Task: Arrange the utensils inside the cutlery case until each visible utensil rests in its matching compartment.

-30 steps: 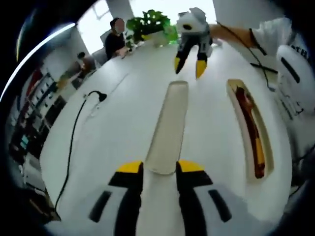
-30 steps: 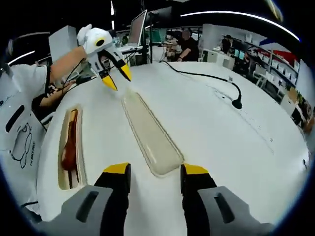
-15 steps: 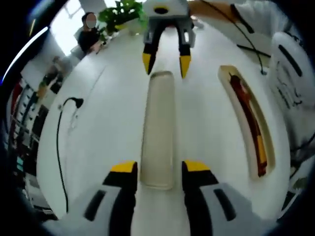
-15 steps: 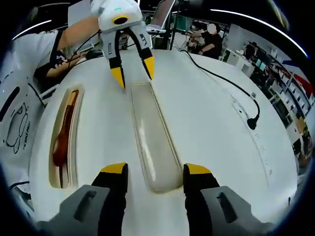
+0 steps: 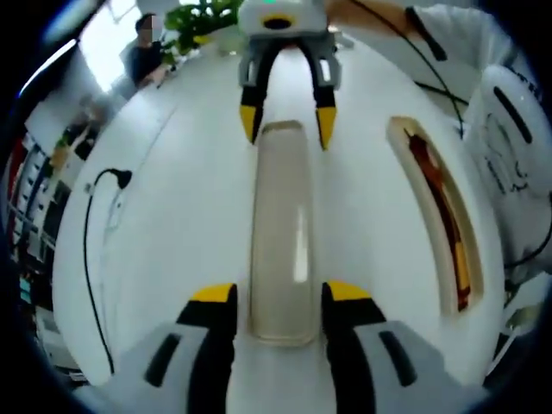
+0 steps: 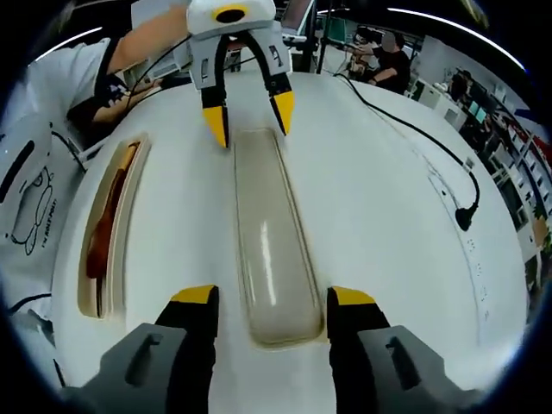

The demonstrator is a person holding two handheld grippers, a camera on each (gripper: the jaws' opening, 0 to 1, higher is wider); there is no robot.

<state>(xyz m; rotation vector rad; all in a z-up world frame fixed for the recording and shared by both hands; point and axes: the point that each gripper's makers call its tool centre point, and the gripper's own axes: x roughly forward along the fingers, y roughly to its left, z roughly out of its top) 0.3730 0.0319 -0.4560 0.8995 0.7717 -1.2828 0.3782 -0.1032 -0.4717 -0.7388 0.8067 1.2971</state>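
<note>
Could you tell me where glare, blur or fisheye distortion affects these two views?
In the left gripper view, a bright window blows out the top left, the white table bulges from fisheye bending, and a pale glare streak lies along the translucent lid. In the right gripper view, the same lid carries a soft sheen, ceiling light strips curve overhead, and the background people are small and blurred.

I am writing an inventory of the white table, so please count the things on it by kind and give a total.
Translucent case lid: 1
Open case tray holding red and orange utensils: 1
Black cable with plug: 1
Potted green plant at the table's far end: 1
Total: 4
The utensils inside the tray overlap too much to count separately.
</note>
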